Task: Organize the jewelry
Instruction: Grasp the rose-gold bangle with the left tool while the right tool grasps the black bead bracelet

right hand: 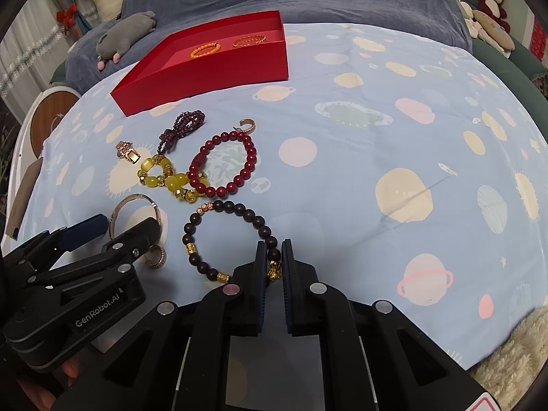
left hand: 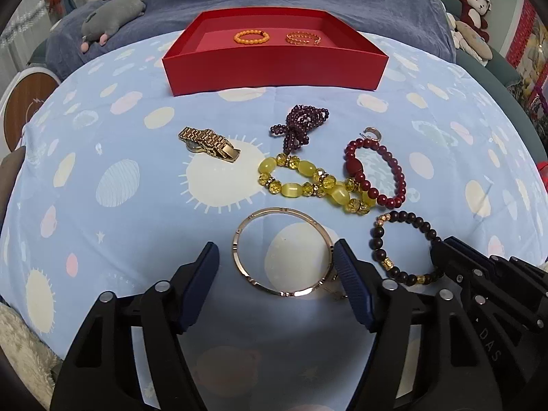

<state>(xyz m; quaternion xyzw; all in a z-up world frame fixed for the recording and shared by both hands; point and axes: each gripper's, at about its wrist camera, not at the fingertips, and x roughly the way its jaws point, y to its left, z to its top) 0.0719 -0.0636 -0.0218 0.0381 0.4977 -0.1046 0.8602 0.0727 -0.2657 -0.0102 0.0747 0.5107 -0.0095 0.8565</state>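
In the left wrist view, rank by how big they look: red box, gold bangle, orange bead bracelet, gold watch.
1. red box
2. gold bangle, though nearest the camera
3. gold watch
4. orange bead bracelet, farthest away, so its true size is unsure

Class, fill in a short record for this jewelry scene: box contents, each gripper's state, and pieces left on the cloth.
box: red box holds orange bead bracelet and gold bracelet
left gripper: open, around the gold bangle
right gripper: shut on dark bead bracelet
on cloth: gold watch, purple beads, yellow bracelet, red bracelet
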